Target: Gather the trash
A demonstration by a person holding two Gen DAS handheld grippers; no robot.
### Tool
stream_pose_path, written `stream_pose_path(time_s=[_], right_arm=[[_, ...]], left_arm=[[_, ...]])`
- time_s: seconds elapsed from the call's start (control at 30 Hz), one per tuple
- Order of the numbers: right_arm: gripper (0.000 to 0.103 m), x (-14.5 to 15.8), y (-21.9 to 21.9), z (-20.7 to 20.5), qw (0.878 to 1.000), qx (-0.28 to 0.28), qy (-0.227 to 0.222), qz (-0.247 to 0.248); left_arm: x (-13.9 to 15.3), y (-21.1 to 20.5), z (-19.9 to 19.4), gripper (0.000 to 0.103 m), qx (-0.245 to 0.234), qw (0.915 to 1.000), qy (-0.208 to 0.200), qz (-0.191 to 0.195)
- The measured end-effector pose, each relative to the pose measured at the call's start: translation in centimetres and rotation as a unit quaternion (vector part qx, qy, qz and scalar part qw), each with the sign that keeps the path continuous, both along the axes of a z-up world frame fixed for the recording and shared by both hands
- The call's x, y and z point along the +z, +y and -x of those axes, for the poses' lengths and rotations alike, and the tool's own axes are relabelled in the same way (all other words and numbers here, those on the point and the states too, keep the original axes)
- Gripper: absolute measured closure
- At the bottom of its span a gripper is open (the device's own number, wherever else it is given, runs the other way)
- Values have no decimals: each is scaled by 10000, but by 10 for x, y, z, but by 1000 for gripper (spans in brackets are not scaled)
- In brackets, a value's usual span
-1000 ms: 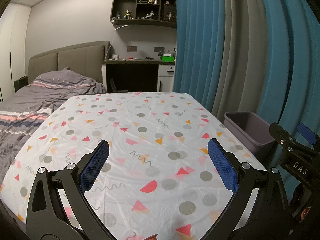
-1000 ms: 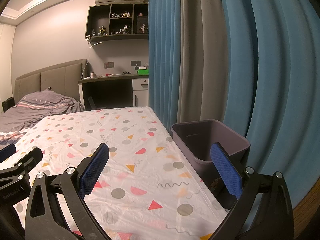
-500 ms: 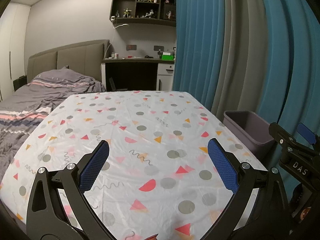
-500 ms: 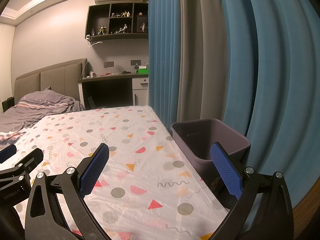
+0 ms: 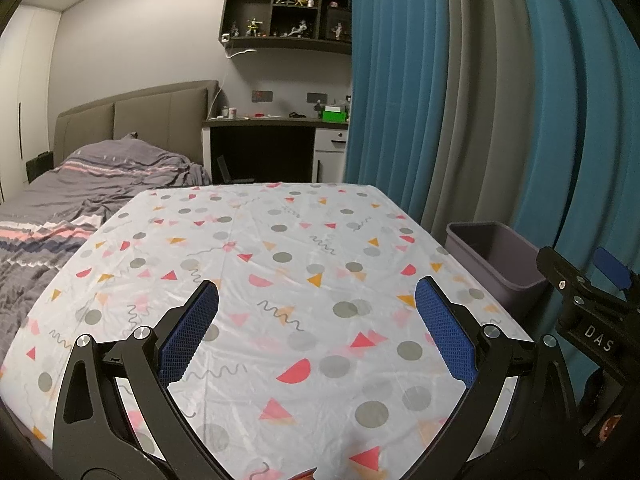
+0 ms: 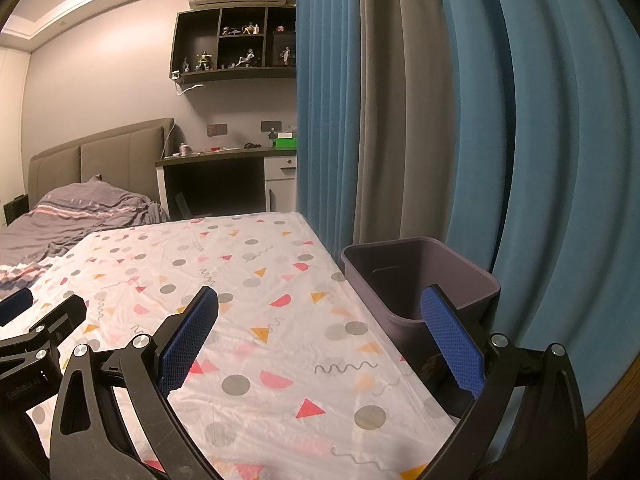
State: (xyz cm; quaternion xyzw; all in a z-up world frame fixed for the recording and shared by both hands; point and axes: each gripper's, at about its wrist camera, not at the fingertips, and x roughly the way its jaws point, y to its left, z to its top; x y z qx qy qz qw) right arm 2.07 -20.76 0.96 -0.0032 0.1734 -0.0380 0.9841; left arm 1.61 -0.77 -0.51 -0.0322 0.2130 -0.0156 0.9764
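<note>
A grey plastic bin (image 6: pixel 416 280) stands off the table's right edge, by the curtain; it also shows in the left wrist view (image 5: pixel 496 260). I see nothing inside it. My left gripper (image 5: pixel 318 312) is open and empty above the near part of the table (image 5: pixel 280 240), which has a white cloth with coloured shapes. My right gripper (image 6: pixel 320 320) is open and empty over the table's right edge (image 6: pixel 256 288), its right finger in front of the bin. No trash shows on the cloth. Each gripper appears at the edge of the other's view.
Blue and grey curtains (image 5: pixel 480 100) hang close on the right. A bed with grey bedding (image 5: pixel 80 184) lies to the left. A desk (image 5: pixel 272 140) and wall shelves (image 5: pixel 288 20) stand at the back.
Both grippers stay open and empty. The left wrist view has shifted slightly: the table and bin sit a little lower in frame. The right view is almost unchanged.
</note>
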Motion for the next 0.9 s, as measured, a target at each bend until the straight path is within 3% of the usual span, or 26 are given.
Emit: stream_pose_path(time_s=[0.9], right_arm=[[6,0,0,0,10000,8,6,-20]], left_arm=[[0,0,0,6,0,10000,2,9]])
